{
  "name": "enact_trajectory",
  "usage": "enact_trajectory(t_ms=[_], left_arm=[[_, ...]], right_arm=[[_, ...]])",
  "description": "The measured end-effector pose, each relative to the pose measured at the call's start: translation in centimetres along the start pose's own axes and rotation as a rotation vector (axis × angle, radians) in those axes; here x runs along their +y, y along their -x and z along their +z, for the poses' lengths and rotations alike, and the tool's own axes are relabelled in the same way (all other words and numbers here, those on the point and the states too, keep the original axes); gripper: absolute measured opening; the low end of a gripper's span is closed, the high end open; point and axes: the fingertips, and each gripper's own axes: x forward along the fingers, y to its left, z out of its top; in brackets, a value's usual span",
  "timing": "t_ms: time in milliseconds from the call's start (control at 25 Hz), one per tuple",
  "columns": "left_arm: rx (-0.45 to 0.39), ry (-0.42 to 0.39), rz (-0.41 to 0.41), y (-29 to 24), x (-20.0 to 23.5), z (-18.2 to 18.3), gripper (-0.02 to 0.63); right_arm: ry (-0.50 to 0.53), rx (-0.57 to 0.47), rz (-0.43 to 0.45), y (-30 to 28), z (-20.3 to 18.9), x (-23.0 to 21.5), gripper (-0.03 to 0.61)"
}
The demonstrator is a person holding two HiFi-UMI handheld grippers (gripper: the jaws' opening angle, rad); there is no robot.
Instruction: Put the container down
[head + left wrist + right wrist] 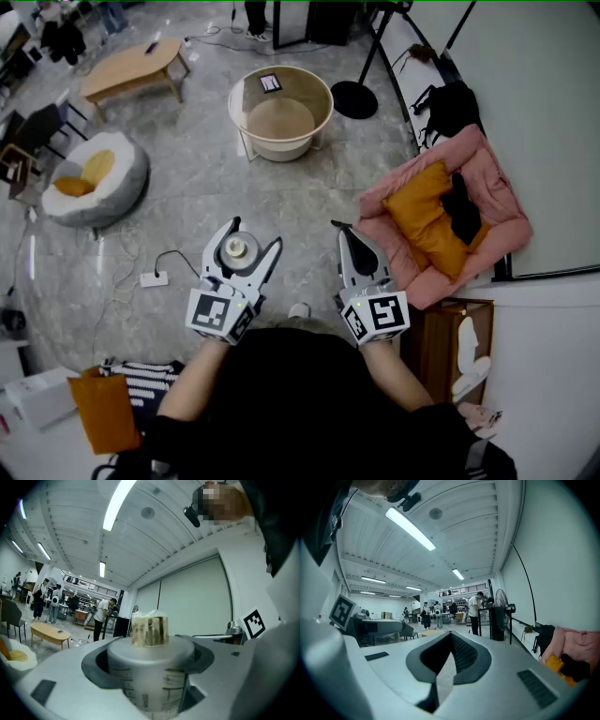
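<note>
L to R: our left gripper is clamped on the marked grey container w/ a yellowish top, held in the air above the stone floor. Our right gripper is just beside it, jaws together, nothing btw them.

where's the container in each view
head view: centre-left, container clamped in the left gripper.
left gripper view: bottom centre, between its jaws.
right gripper view: apparently small at far left, hard to tell.
shared landmark: low wooden table, head and left gripper views.
</note>
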Motion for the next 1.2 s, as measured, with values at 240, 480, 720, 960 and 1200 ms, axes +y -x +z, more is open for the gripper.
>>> enact_trajectory(t_ms=[240,480,720,960,1200], left_arm=[[-0.008,-0.003,0.017,-0.2,-1.6,-0.3,0.353],[0.007,-0.004,0.015,-1.9,-0.2,-1.0,0.353],[0.017,0.001,0.006,-7.7,4.6,-1.5,0.353],[0.045,0.013,-0.009,-14.9,11.2,-0.7,0.353],[0.050,0.003,-0.044,-21.4,18.4,0.9,0.353]], right_arm=[[-0.020,0.007,0.005,1.3,-0.6,-1.7,0.021],[-0.051,0.017,-0.012,-0.3,-1.3,-3.6,0.020],[-0.036,0.047,-0.043,-5.6,-1.6,-6.4,0.021],[-0.030,0.067,-0.049,-14.4,-0.9,-9.0,0.020],[-0.020,0.086,-0.084,-25.1,0.6,-11.9,0.021]])
